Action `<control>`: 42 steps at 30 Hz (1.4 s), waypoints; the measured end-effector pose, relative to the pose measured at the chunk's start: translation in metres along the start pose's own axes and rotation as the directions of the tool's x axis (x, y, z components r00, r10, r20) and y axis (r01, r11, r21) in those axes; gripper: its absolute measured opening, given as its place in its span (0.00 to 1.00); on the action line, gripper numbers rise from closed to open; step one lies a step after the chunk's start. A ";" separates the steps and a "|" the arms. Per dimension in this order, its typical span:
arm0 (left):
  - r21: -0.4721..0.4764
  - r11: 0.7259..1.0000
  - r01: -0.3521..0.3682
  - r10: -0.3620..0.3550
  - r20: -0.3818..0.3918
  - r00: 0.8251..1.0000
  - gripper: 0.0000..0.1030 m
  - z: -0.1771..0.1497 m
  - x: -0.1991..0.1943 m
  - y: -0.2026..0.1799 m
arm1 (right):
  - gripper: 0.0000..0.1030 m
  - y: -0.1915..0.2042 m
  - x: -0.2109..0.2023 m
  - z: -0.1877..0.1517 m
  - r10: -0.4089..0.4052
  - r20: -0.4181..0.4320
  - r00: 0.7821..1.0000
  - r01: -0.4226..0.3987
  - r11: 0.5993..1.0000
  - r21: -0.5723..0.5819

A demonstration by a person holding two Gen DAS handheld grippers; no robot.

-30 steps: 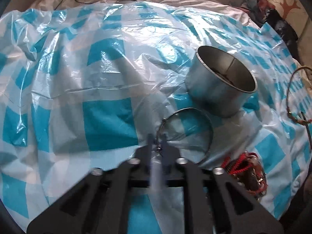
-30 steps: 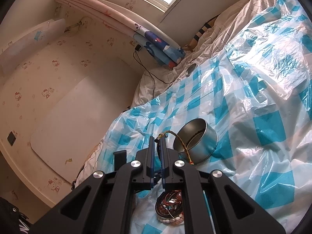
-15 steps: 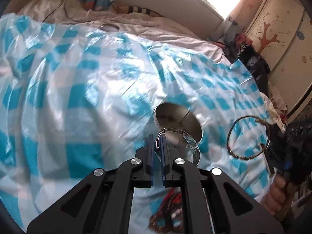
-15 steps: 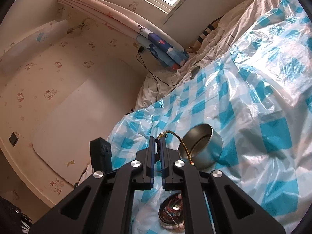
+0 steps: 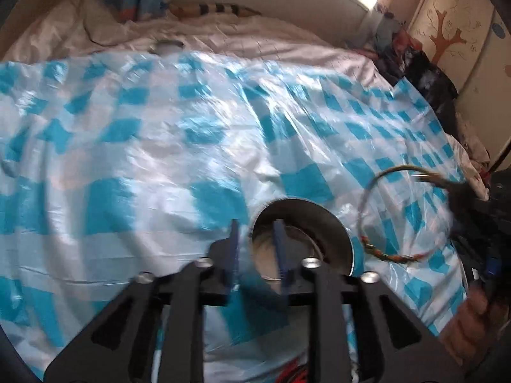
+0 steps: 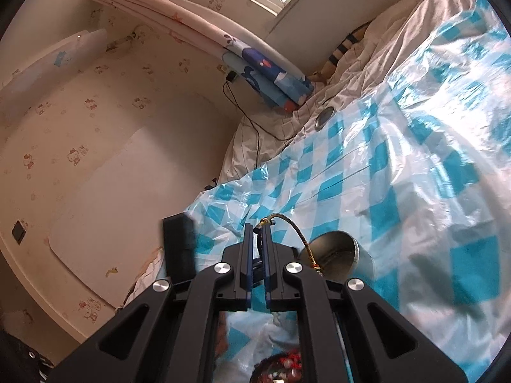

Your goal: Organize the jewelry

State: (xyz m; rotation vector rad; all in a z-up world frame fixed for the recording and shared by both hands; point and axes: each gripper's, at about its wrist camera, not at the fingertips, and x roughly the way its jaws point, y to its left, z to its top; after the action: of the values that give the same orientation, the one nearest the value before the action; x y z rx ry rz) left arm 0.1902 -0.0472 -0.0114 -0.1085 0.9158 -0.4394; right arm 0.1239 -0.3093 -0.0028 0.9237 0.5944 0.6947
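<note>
A round metal cup (image 5: 332, 223) stands on the blue-and-white checked plastic sheet (image 5: 159, 146). My left gripper (image 5: 257, 244) hangs just above the cup's near rim, its jaws opening with nothing between them. The cup's inside is blurred, so I cannot make out the silver bangle there. My right gripper (image 6: 257, 231) is shut on the knot of a brown cord bracelet (image 6: 301, 234), whose loop hangs beside the cup (image 6: 348, 255). In the left wrist view that bracelet (image 5: 367, 191) dangles to the right of the cup, below the dark blur of the right gripper.
A heap of red beaded jewelry (image 6: 281, 362) lies on the sheet near me, also showing as a red heap (image 5: 295, 373) in the left wrist view. A flat round metal lid (image 6: 324, 116) rests far back. A person's hand (image 5: 472, 312) holds the right gripper. A wardrobe (image 5: 453, 41) stands at right.
The left gripper lifted the silver bangle off the sheet, came over the cup and parted its jaws; the bangle is gone from them. The right gripper brought the cord bracelet closer to the cup.
</note>
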 end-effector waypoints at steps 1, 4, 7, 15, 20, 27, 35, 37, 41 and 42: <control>-0.019 1.000 0.003 -0.002 0.012 1.000 0.36 0.000 -0.007 0.006 | 0.07 -0.003 0.009 0.001 0.015 -0.013 1.000 -0.015 1.000 0.014; -0.071 0.997 0.003 -0.002 0.022 1.000 0.41 -0.006 -0.024 0.023 | 0.07 -0.011 0.031 -0.001 -0.013 -0.061 0.998 0.015 0.999 0.034; -0.092 0.996 0.005 -0.005 0.004 1.000 0.43 -0.019 -0.033 0.031 | 0.14 -0.013 0.045 -0.007 -0.230 -0.086 0.969 0.225 0.973 -0.059; -0.048 0.998 0.038 -0.043 -0.102 0.994 0.46 -0.076 -0.033 0.016 | 0.48 0.006 0.018 -0.003 -0.308 -0.005 0.951 0.305 0.943 -0.136; -0.017 0.995 0.099 -0.100 -0.134 0.986 0.46 -0.104 -0.038 0.007 | 0.55 0.007 0.000 -0.007 -0.297 -0.004 0.955 0.296 0.951 -0.087; 0.058 0.992 0.116 -0.110 -0.094 0.989 0.46 -0.122 -0.063 -0.005 | 0.61 0.013 -0.025 -0.025 -0.294 -0.065 0.954 0.290 0.955 -0.064; 0.179 0.954 0.239 -0.232 -0.063 0.971 0.46 -0.123 -0.077 -0.039 | 0.62 0.014 -0.033 -0.052 -0.394 -0.159 0.905 0.367 0.913 -0.176; 0.280 0.932 0.230 -0.217 -0.078 0.973 0.47 -0.130 -0.078 -0.060 | 0.62 0.010 -0.040 -0.052 -0.398 -0.159 0.904 0.372 0.913 -0.170; 0.381 0.912 0.153 -0.125 -0.097 0.987 0.47 -0.142 -0.067 -0.078 | 0.63 0.006 -0.054 -0.050 -0.393 -0.157 0.906 0.371 0.916 -0.151; 0.380 0.913 0.147 -0.117 -0.101 0.988 0.47 -0.143 -0.063 -0.078 | 0.63 0.005 -0.056 -0.050 -0.386 -0.159 0.909 0.365 0.919 -0.145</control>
State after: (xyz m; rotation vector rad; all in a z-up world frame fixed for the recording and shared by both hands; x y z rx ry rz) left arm 0.0193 -0.0787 -0.0299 0.2113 0.8833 -0.7479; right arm 0.0509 -0.3239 -0.0129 0.6170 0.8640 0.4598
